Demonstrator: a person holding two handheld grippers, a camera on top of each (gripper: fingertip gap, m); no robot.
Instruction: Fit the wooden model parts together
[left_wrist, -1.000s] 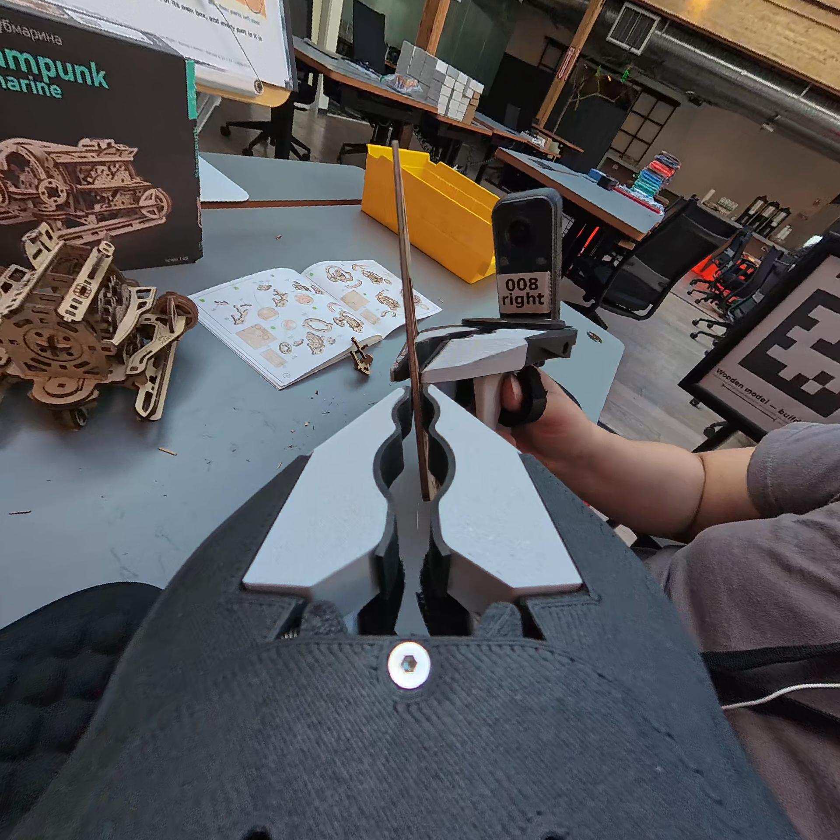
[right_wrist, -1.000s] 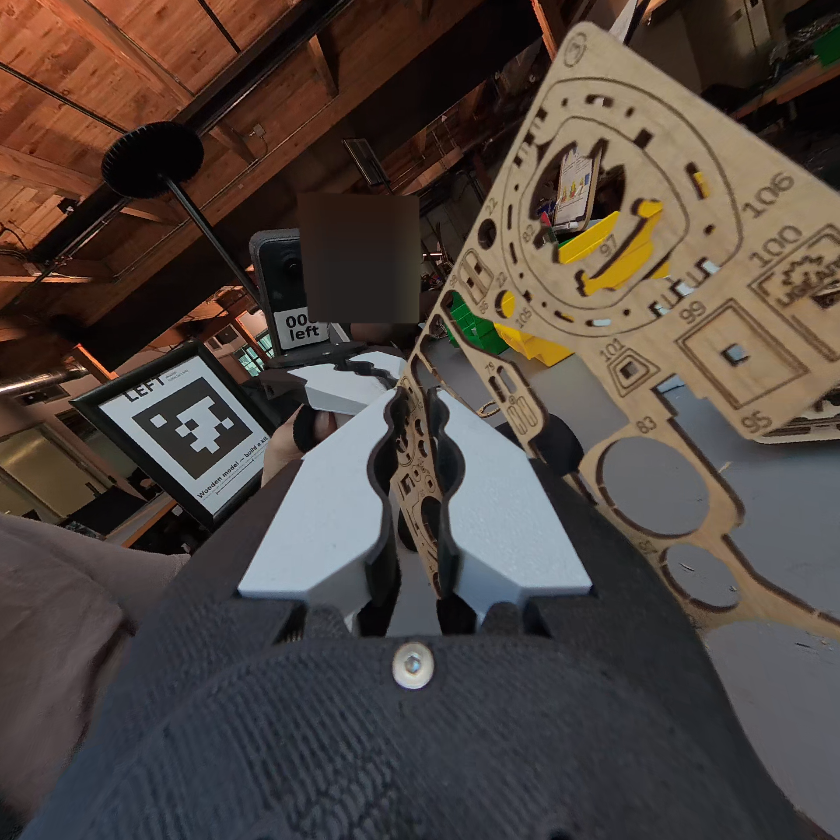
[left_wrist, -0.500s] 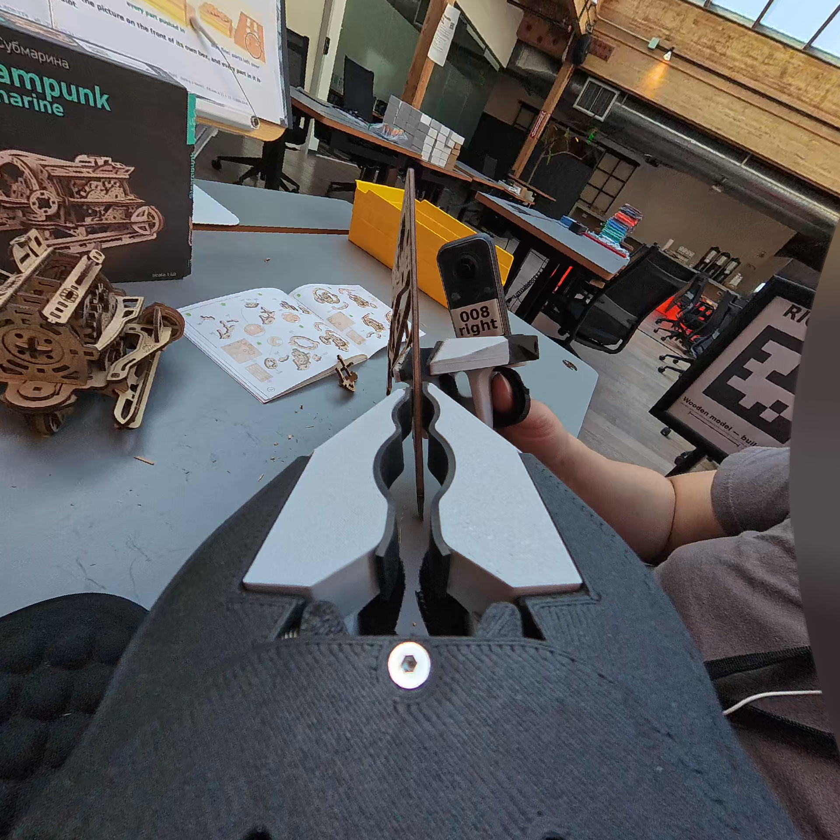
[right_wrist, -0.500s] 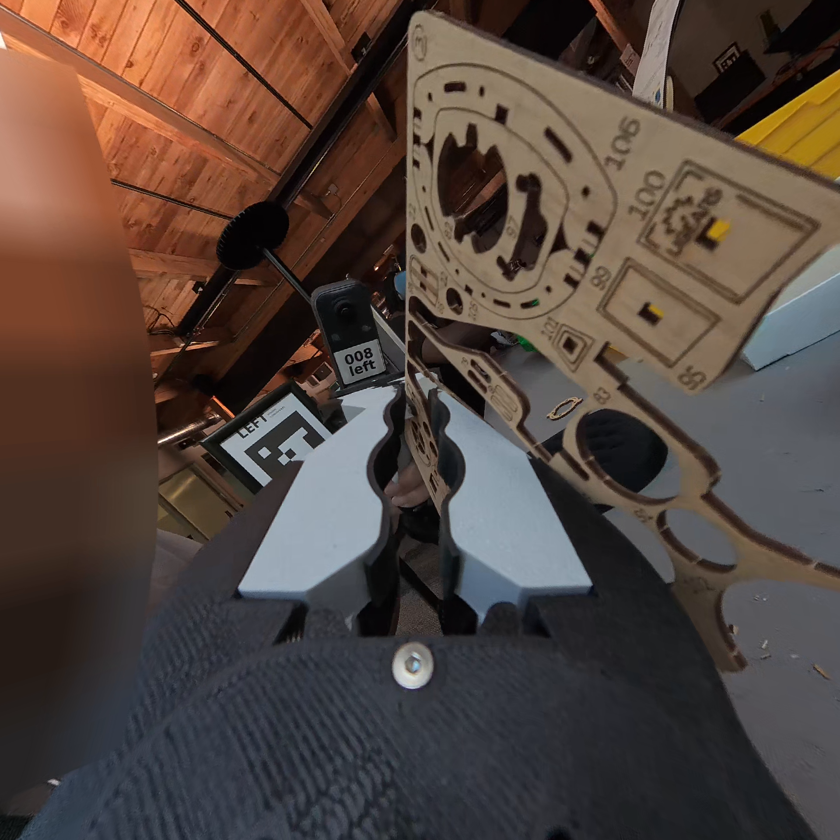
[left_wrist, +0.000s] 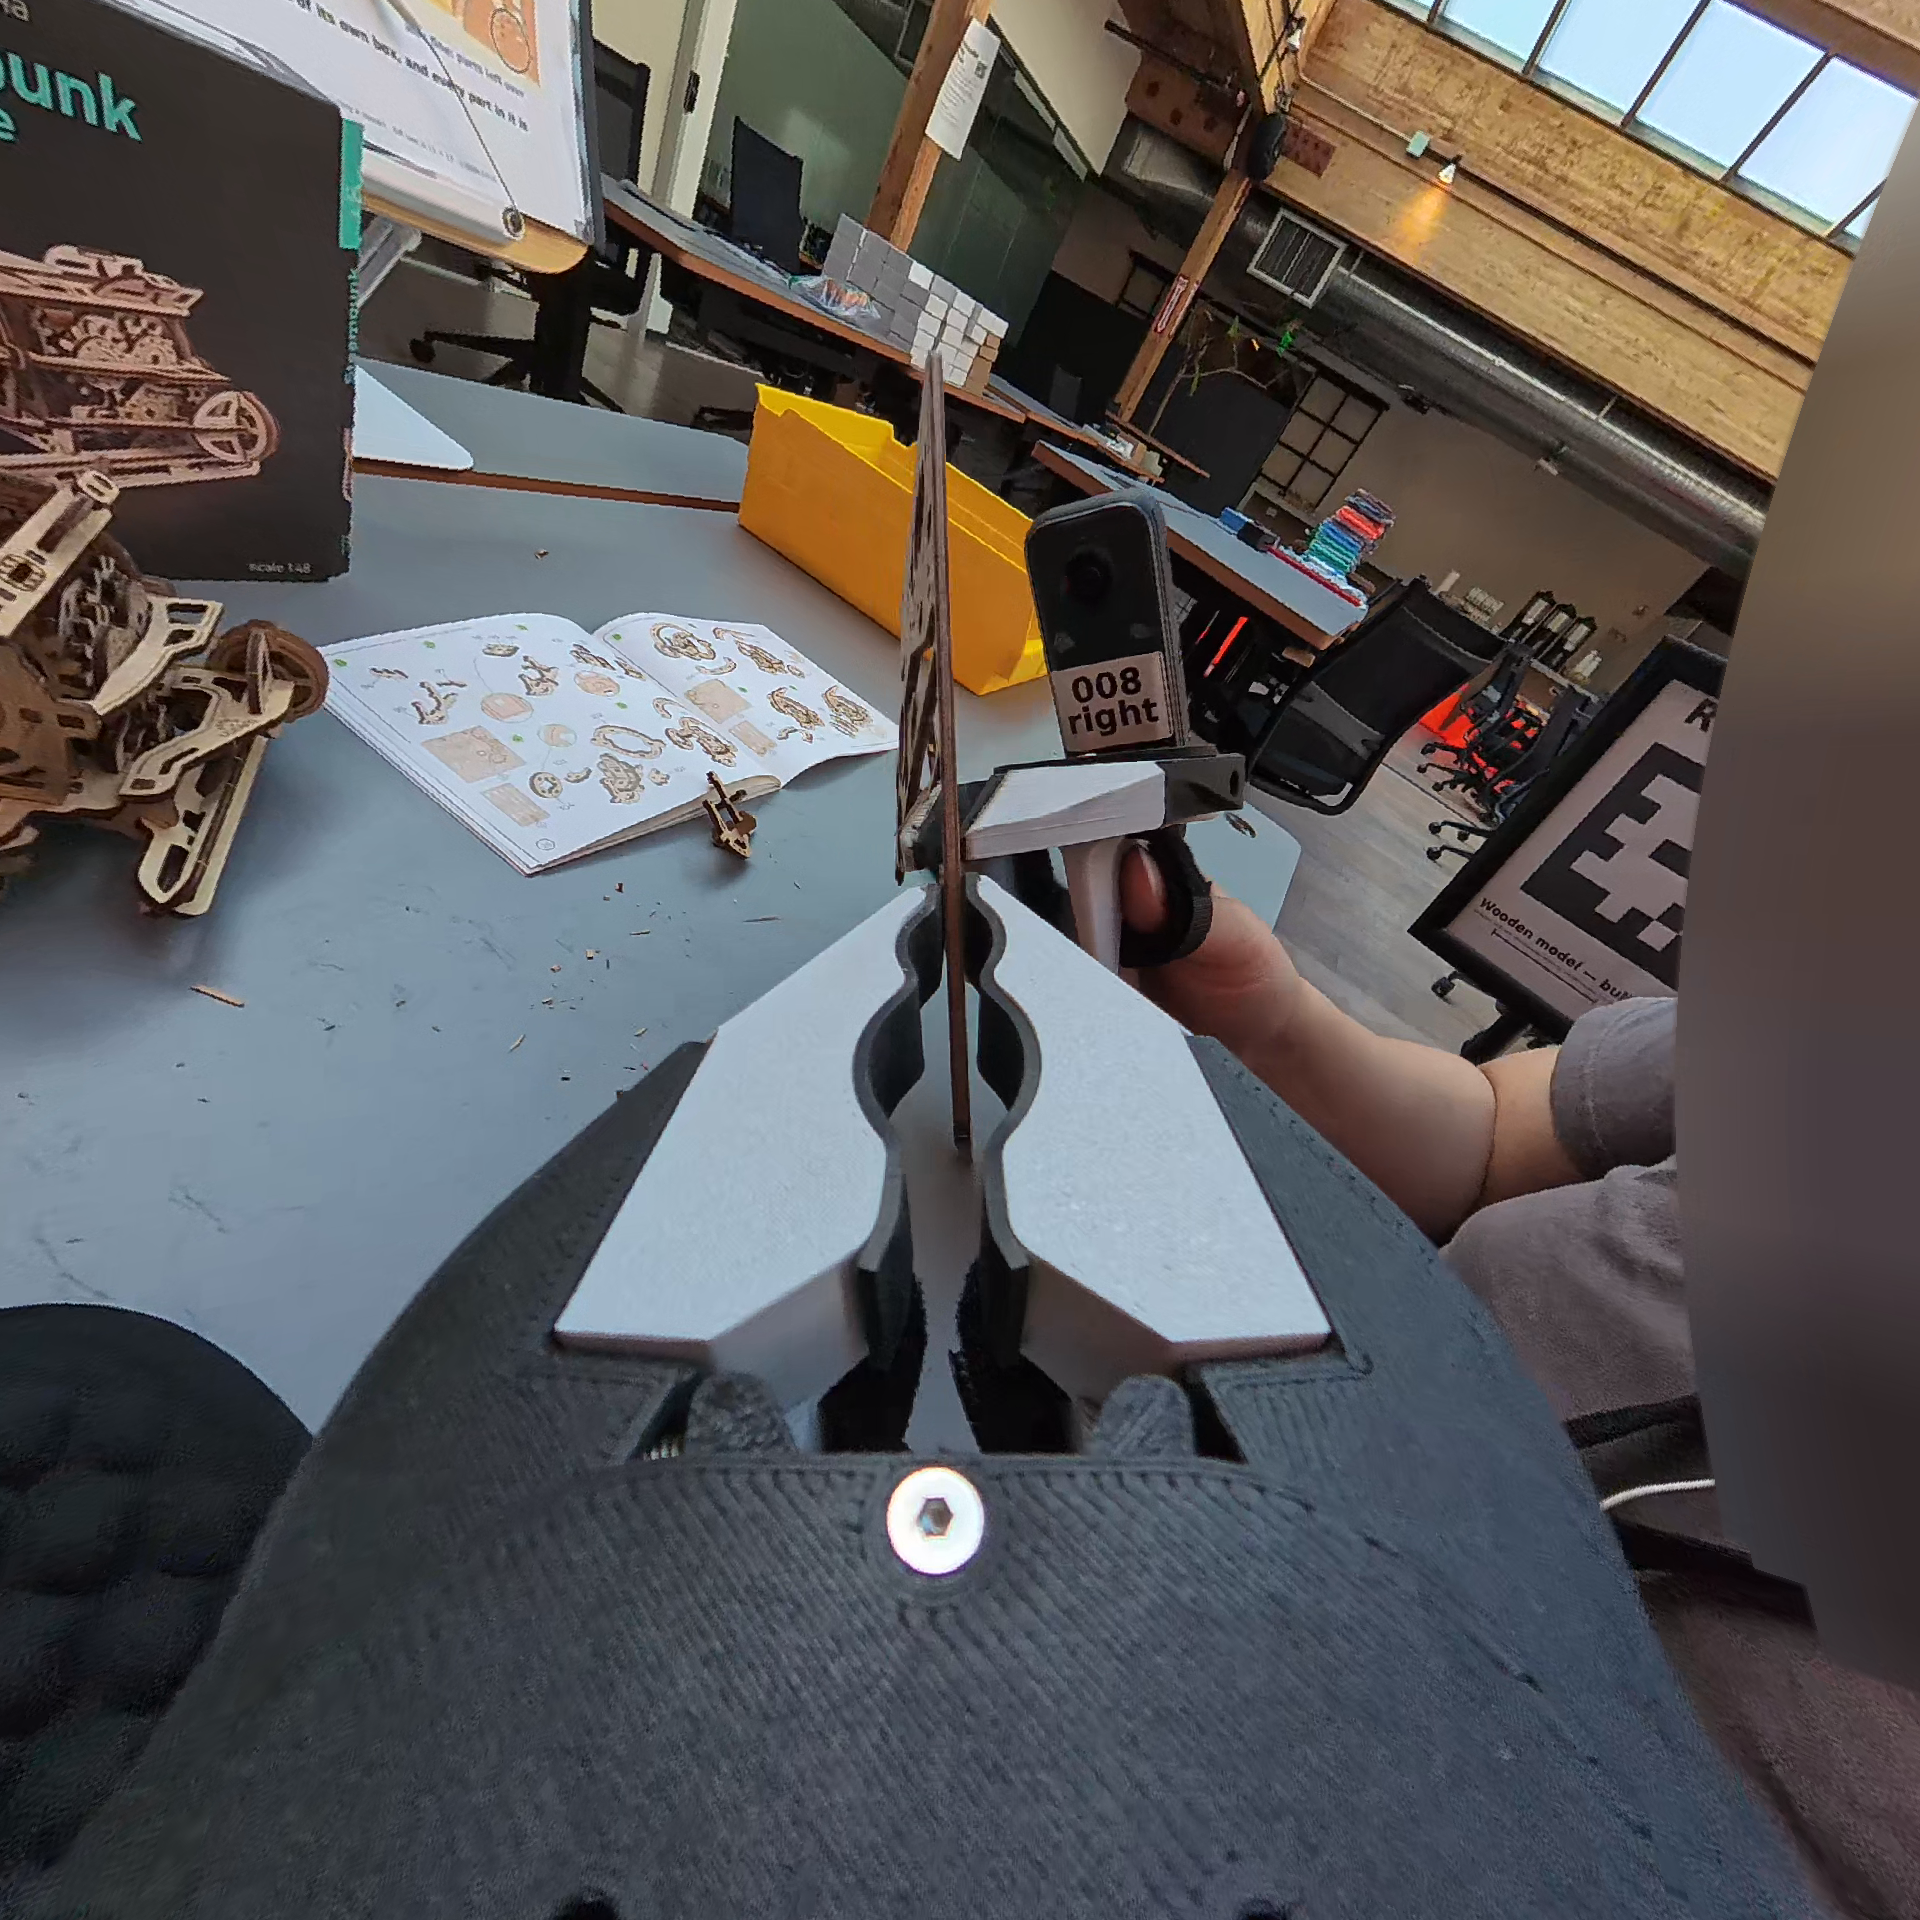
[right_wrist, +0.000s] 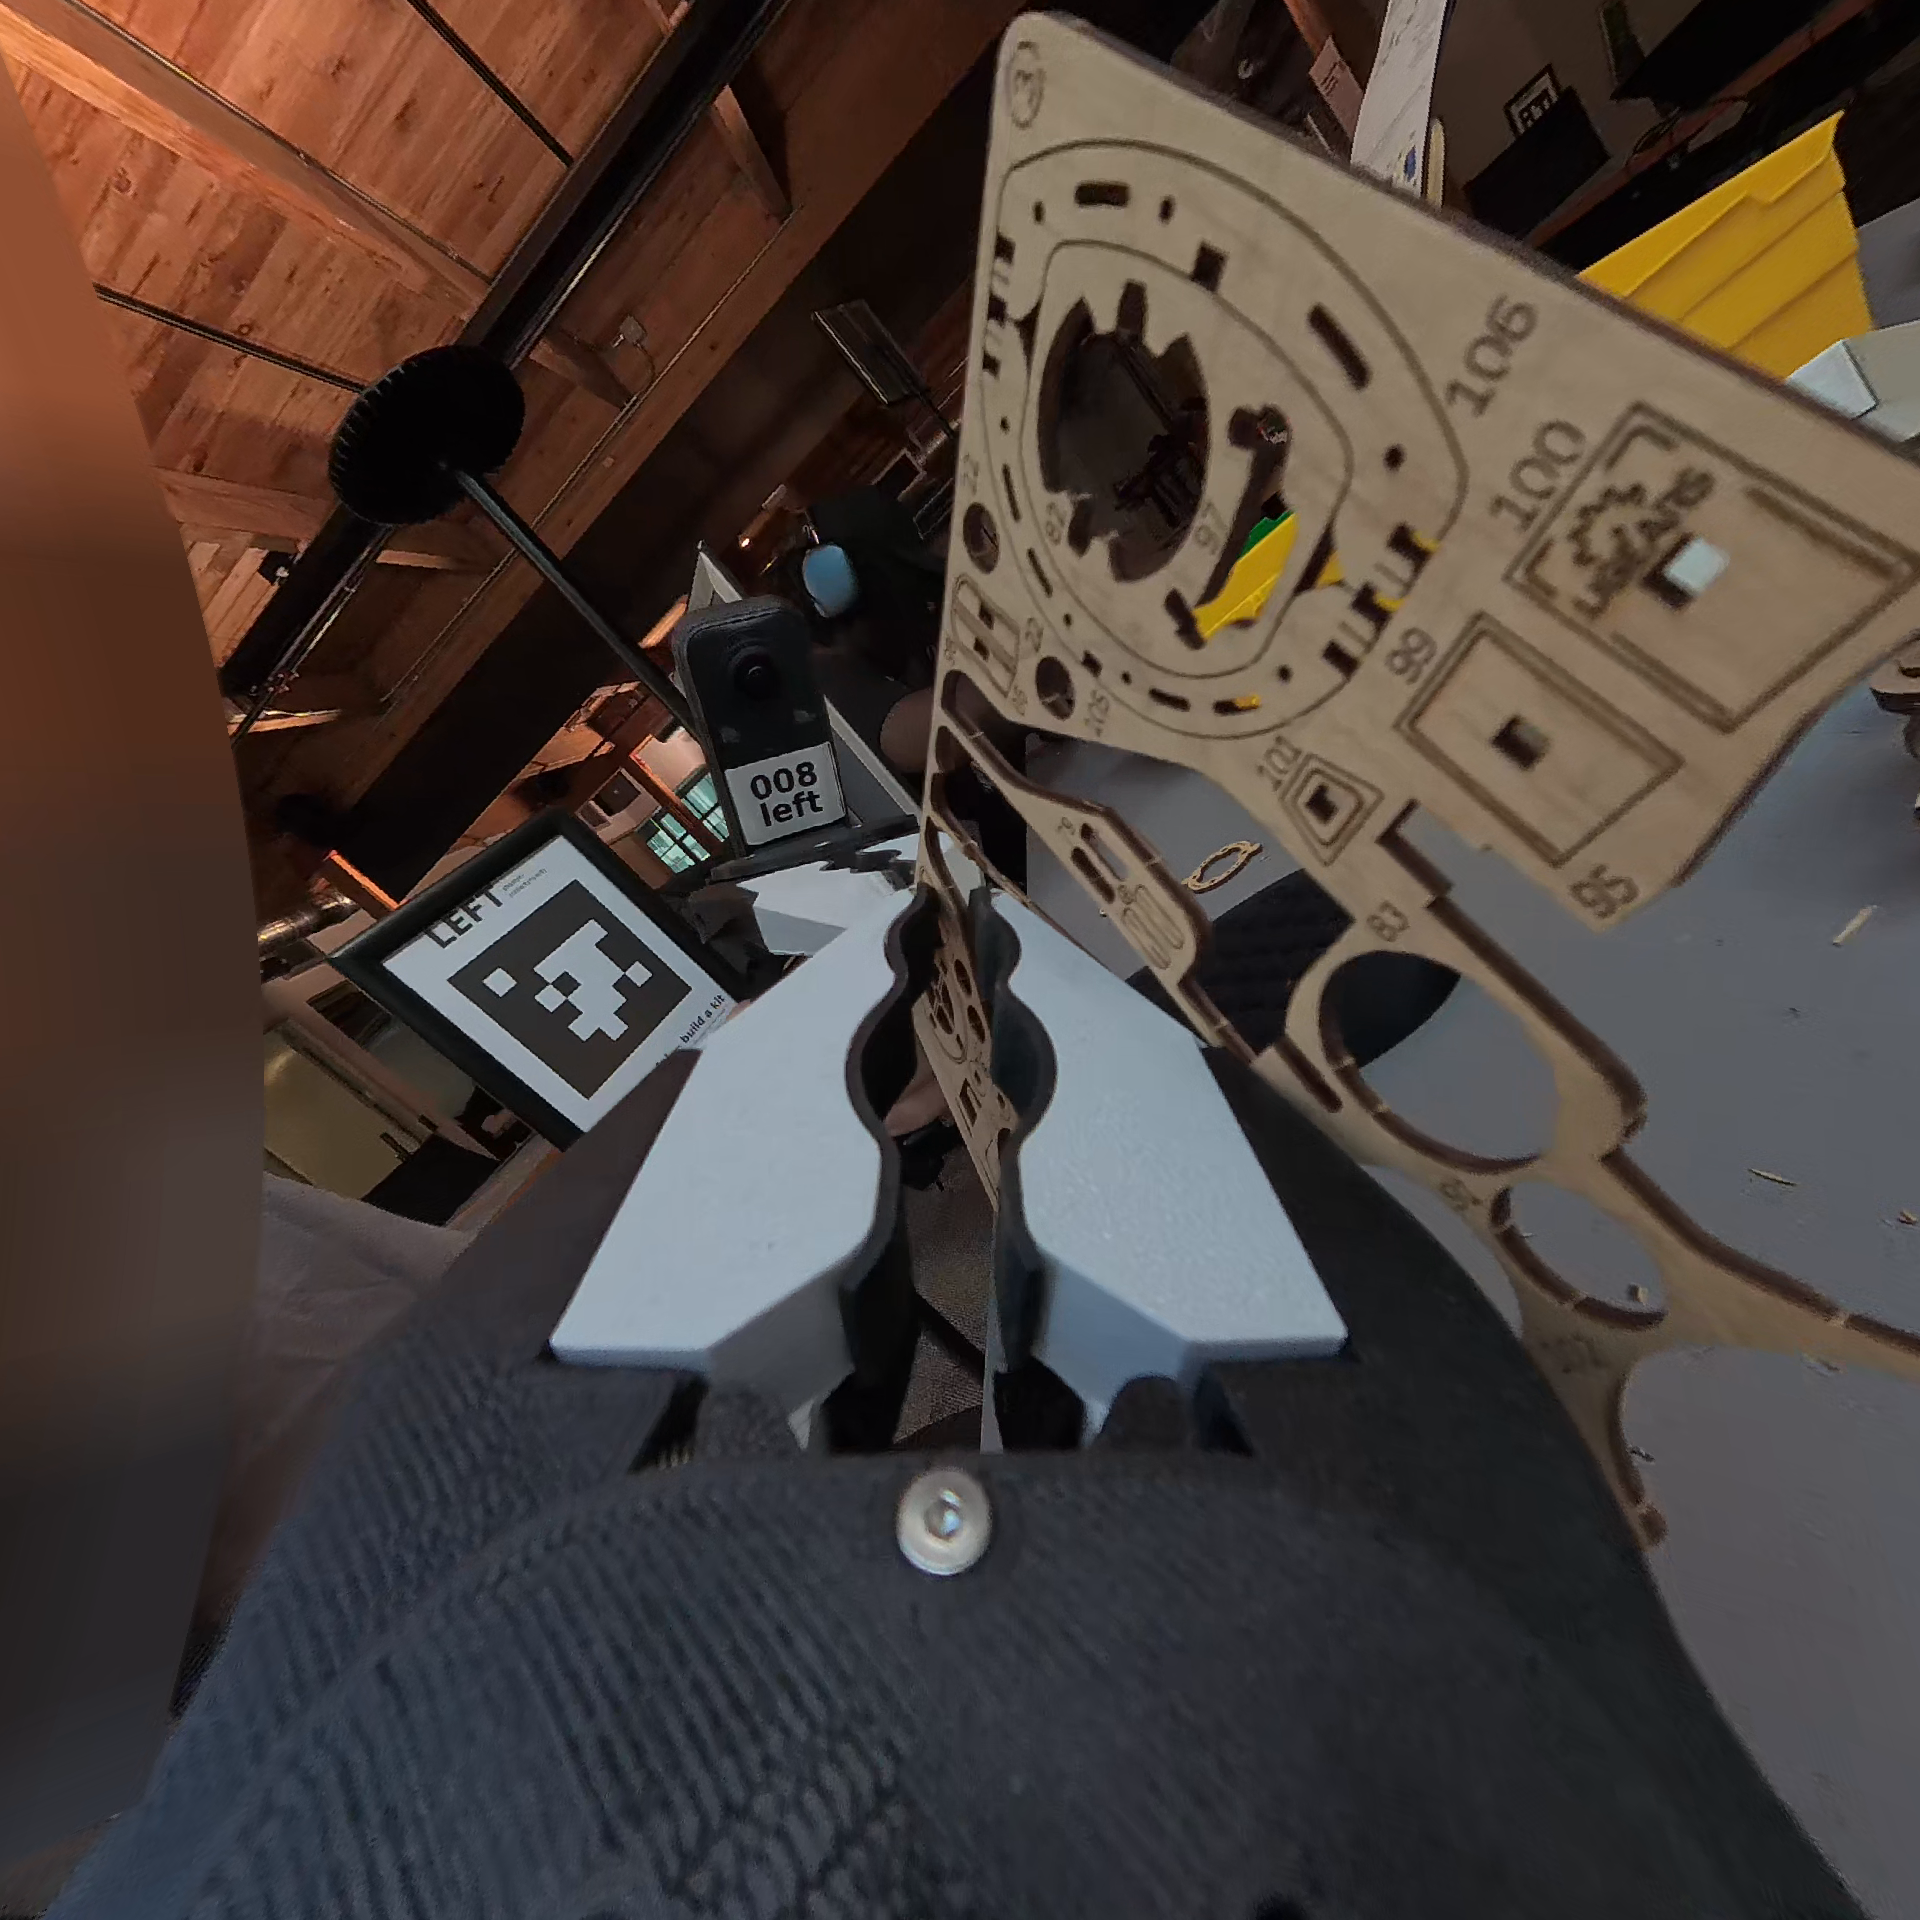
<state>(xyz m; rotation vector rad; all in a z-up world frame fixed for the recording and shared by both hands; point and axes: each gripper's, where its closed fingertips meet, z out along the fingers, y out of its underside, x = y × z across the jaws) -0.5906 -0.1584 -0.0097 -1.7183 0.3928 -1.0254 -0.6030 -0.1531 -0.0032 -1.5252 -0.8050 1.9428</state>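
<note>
Both held above the near table edge, facing each other: left gripper (left_wrist: 951, 914) and right gripper (right_wrist: 951, 914) each clamped on the laser-cut plywood parts sheet (right_wrist: 1299, 540), upright and edge-on (left_wrist: 938, 644) between them. Right hand (left_wrist: 1205, 956) gripping its handle, forearm level. Ahead on the grey table (left_wrist: 364, 1039): open instruction booklet (left_wrist: 603, 717), small loose wooden piece (left_wrist: 730, 812), assembled wooden model (left_wrist: 114, 707), product box (left_wrist: 177, 312), yellow bin (left_wrist: 883, 530). Wood chips scattered about.
</note>
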